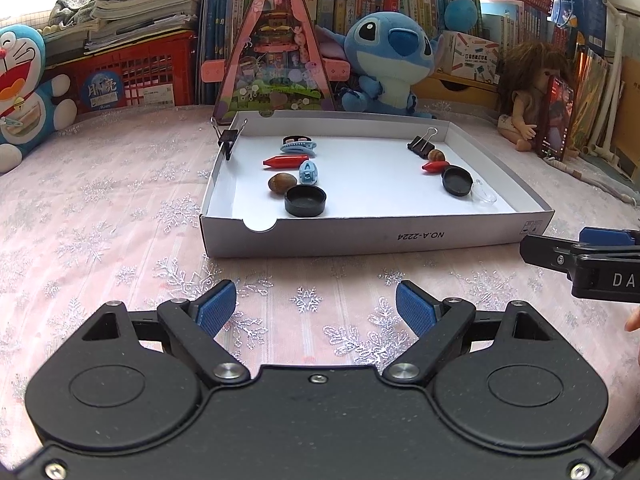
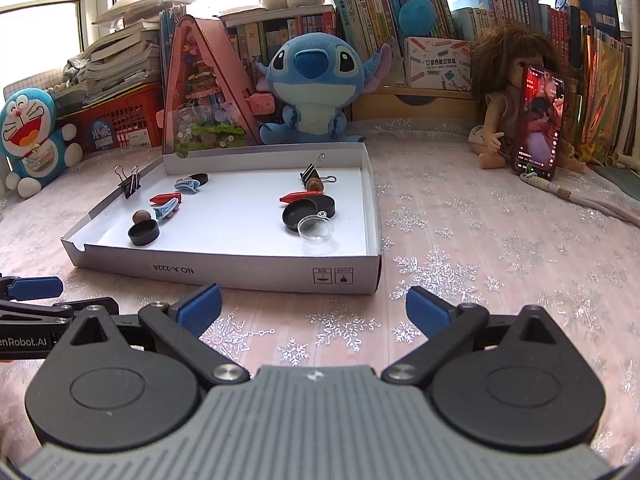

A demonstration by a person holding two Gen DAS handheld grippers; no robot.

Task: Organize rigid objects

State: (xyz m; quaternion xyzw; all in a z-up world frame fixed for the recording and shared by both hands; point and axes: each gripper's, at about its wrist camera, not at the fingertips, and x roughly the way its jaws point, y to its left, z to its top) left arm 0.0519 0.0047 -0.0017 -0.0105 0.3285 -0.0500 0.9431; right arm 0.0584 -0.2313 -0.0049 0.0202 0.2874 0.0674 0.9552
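The small rigid objects, two red crayons (image 1: 285, 161), nuts, black caps, blue clips and a clear dome, lie in two clusters inside the shallow white box (image 1: 360, 236) ahead of both grippers, the left gripper (image 1: 316, 312) facing the left cluster and the right gripper (image 2: 312, 312) nearer the right one, both jaws wide and empty over the surface (image 1: 120, 240).

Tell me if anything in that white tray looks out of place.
One thing: a black binder clip is clamped onto the left wall of the white tray, not lying inside like the other binder clip. The remaining small items sit in two loose groups on the tray floor.
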